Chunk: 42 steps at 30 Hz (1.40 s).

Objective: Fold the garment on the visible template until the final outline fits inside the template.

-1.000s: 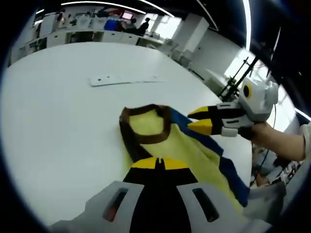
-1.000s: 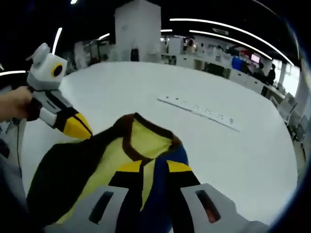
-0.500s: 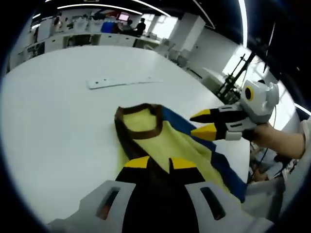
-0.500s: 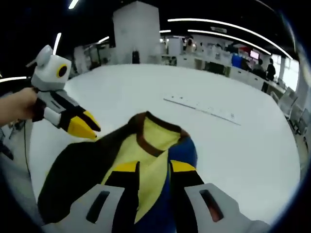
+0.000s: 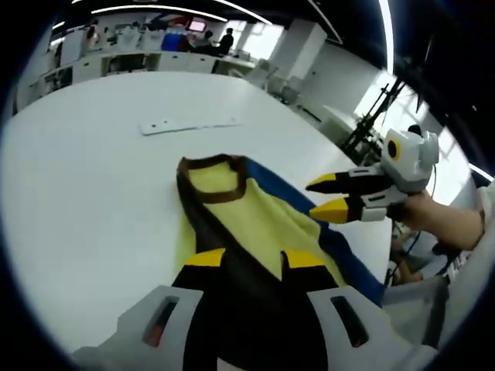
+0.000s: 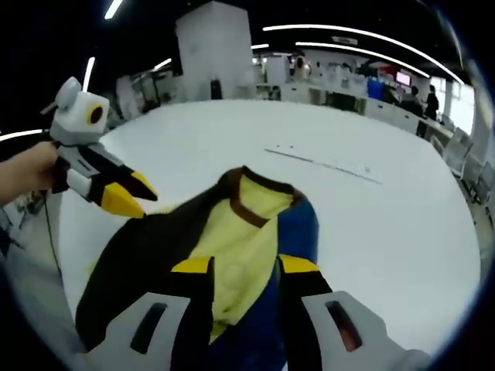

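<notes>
Both sets of jaws have spread since a second ago, left gripper [image 5: 247, 259] and right gripper [image 6: 244, 265] now parted with nothing pinched, I see. Each hovers level over the garment [image 5: 255, 212], lying flat on the white table [image 5: 85, 178].

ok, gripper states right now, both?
Left gripper: open, jaws apart over the garment, gripping nothing.
Right gripper: open, jaws apart above the garment, holding nothing.
</notes>
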Motion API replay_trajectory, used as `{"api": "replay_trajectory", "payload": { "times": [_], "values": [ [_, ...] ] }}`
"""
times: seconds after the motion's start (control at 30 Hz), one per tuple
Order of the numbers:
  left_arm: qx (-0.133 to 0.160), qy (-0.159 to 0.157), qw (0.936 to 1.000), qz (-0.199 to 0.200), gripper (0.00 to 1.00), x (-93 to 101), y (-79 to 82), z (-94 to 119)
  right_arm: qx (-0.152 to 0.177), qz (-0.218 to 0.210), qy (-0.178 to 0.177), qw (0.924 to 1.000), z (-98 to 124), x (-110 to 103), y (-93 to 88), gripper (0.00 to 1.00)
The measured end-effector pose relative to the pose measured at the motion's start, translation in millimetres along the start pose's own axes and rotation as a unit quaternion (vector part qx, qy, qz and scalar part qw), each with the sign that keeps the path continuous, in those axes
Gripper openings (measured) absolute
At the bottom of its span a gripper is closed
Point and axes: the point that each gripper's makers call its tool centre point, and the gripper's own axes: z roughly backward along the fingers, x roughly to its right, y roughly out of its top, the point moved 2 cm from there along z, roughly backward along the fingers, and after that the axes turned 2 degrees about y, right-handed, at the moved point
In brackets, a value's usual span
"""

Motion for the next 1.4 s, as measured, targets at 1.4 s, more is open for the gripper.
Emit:
{"api": "replay_trajectory", "payload": {
  "times": [1.4],
  "values": [
    [0.002,0.022,0.9998,-0.001,0.57,47.5,-33.2,73,0.011,-0.047,-0.013,0.9987,102,-33,-36.6,0.51]
  ]
}}
